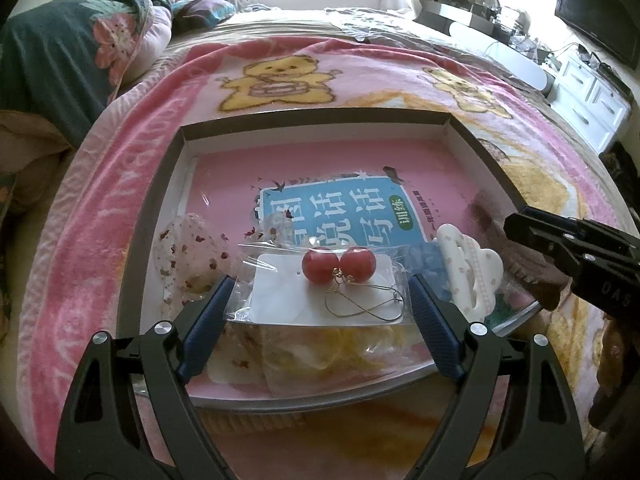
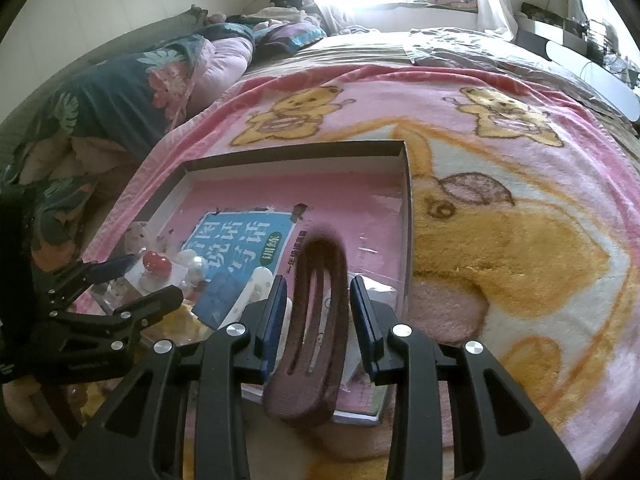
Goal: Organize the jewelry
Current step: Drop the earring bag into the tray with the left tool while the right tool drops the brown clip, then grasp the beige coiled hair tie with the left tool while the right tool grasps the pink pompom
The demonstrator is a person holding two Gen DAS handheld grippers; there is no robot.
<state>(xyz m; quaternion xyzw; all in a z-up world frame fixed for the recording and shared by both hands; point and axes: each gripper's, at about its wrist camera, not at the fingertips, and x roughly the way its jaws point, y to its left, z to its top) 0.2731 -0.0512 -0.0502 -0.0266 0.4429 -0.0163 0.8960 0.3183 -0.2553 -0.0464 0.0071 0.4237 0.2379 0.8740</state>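
Left gripper (image 1: 320,292) in my left wrist view: jaws wide, nothing between the pads; blue fingertips (image 1: 212,300) flank a clear bag (image 1: 320,296) holding a white card and the red ball earrings (image 1: 339,265); tips look just beside the bag's edges, contact I cannot tell; thin wire hooks (image 1: 364,300) lie on the card below the balls.

All of it sits inside a shallow cardboard tray (image 1: 132,248) on a pink bear blanket (image 1: 280,76) on the bed; tray floor covered by a pink book with a blue title panel (image 1: 332,212); a speckled translucent piece (image 1: 188,256) lies left of the bag; a white cloud-shaped hair clip (image 1: 468,276) lies just right of it, partly over the book.

Right gripper (image 2: 319,300): jaws narrow, on either side of a dark brown hair clip (image 2: 316,320) standing on edge between the pads; pads close to its sides, whether they clamp it I cannot tell; clip sits over the tray's near right part, above the book's lower edge; same clip shows brown and blurred beside the right gripper at the right edge of the left view.

Earrings (image 2: 157,262) also visible from the right wrist, between the left gripper's fingers at the tray's left side.
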